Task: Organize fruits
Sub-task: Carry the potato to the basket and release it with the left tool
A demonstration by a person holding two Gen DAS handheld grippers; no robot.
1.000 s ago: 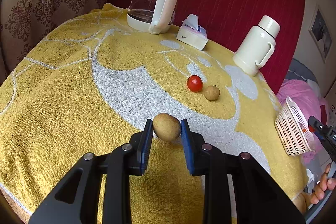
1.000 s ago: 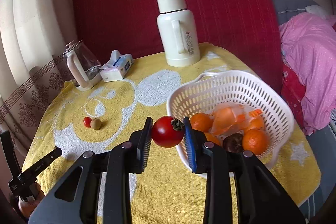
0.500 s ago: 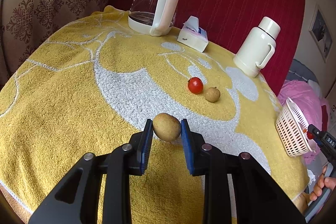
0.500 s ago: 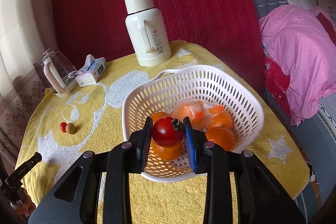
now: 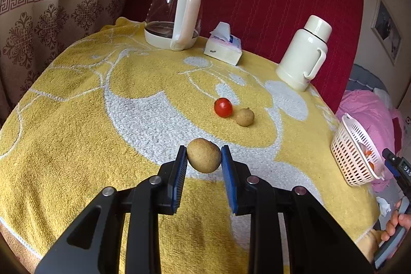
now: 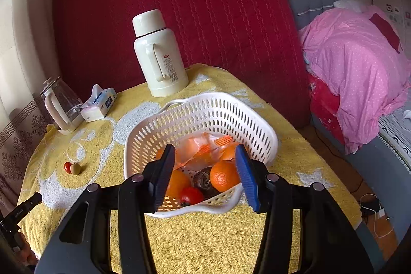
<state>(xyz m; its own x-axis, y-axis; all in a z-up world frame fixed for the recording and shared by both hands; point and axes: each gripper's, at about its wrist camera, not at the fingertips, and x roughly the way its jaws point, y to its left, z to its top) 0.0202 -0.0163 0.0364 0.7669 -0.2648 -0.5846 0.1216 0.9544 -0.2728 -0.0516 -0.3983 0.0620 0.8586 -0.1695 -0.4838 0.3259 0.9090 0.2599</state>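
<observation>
Two blue pads of the left gripper (image 5: 203,158) pinch a brown kiwi (image 5: 203,155) above the yellow towel (image 5: 77,120). Beyond it a small tomato (image 5: 223,107) touches a second kiwi (image 5: 244,116). The right gripper (image 6: 205,171) has just been opening; its jaws stand spread with nothing between them, over the white basket (image 6: 231,114). A red tomato (image 6: 190,195) lies in the basket among oranges (image 6: 224,175) and a dark fruit (image 6: 204,181). Behind stands a cream thermos (image 6: 159,55); its label is too small to read. On the other gripper's body, at the left view's right edge, "DAS" is legible.
</observation>
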